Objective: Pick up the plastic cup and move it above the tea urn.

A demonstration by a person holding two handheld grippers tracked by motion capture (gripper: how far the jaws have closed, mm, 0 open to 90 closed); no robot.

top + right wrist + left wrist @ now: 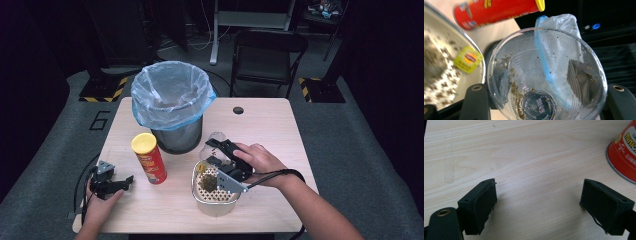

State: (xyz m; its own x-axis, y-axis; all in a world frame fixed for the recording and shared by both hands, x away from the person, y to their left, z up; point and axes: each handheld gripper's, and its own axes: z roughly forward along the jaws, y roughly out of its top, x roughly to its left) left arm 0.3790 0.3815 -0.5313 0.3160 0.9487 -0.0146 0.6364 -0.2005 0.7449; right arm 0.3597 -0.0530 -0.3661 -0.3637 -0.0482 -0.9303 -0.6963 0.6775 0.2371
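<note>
At the left edge of the wooden table [260,125], the left gripper [116,184] rests low over the bare wood in the person's left hand [100,202], its jaws spread wide with nothing between them; the left gripper view shows both pads clear of the tabletop grain and the base of the red can off to one side. Just beside it stands that red can [150,158], upright, with a yellow lid. Behind the can, toward the far side of the table, sits a round bin [172,106] lined with a blue-tinted plastic bag. To the right of the can is a pale strainer bowl [215,192] holding dark tea leaves and a yellow tea-bag tag [468,59]. Above the bowl's far rim, the right gripper [220,152], in the person's right hand [262,162], is clamped on a clear plastic cup [214,145], tilted on its side, with wet tea specks clinging inside it.
</note>
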